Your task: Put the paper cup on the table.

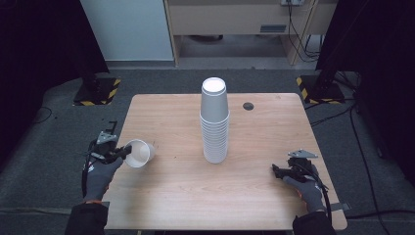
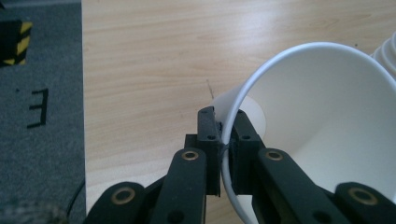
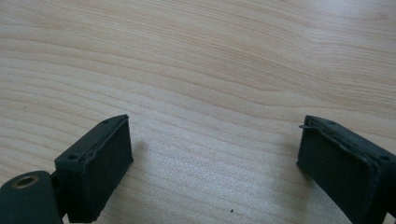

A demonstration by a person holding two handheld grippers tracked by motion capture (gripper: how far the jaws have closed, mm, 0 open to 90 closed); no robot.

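A tall stack of white paper cups (image 1: 214, 122) stands upside down at the table's middle. My left gripper (image 1: 120, 153) is at the table's left edge, shut on the rim of a single white cup (image 1: 139, 152) that lies tilted on its side, mouth toward me. In the left gripper view the jaws pinch the cup's (image 2: 322, 116) thin wall, one pad inside, one outside, with the left gripper (image 2: 225, 140) just above the wood. My right gripper (image 1: 278, 170) rests low near the table's front right, open, and in the right gripper view the right gripper (image 3: 212, 158) holds nothing over bare wood.
The wooden table (image 1: 171, 196) has a dark round grommet (image 1: 248, 105) at the back right. Grey carpet surrounds it, with yellow-black striped stand bases (image 1: 97, 92) at the back left and back right (image 1: 320, 88). Cables (image 1: 362, 147) run on the floor at the right.
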